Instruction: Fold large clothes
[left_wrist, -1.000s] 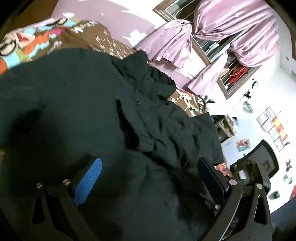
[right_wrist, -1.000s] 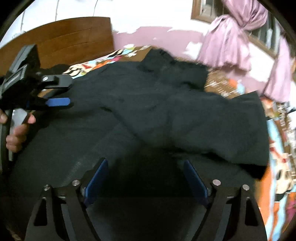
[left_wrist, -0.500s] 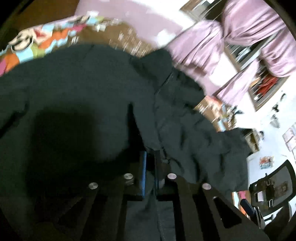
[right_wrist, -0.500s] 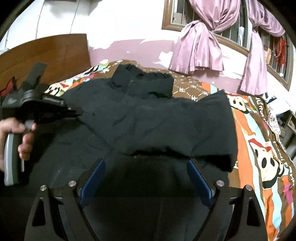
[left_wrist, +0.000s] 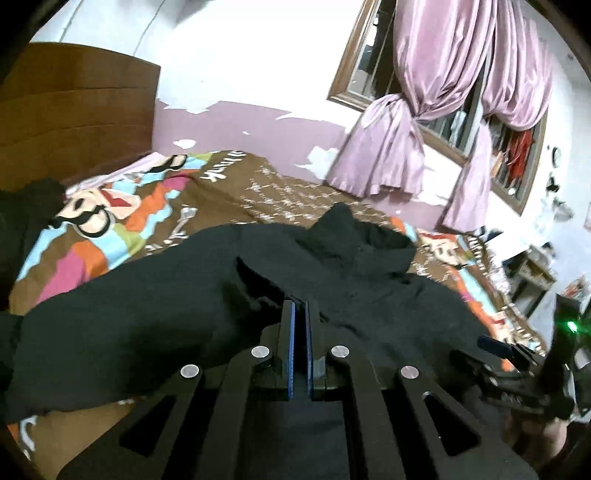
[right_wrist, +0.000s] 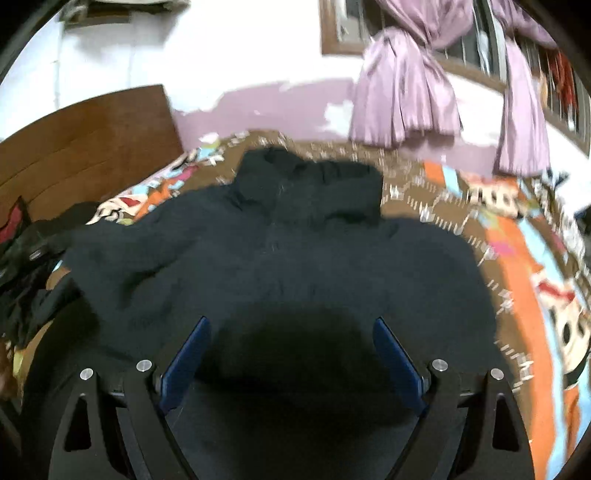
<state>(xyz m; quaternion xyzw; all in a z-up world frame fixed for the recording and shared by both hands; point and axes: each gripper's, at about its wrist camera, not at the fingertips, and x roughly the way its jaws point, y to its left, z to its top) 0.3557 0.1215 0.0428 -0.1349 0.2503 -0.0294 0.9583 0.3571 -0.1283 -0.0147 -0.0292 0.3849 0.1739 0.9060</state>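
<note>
black shirt pinched in left tongs.

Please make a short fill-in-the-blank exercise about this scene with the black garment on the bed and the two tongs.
1. The left tongs are ____ on a fold of the black garment.
2. The right tongs are ____, with nothing gripped.
3. The curtains at the window are ____ in colour.
4. The garment lies on a colourful ____.

Missing words: shut; open; pink; bedspread
</note>
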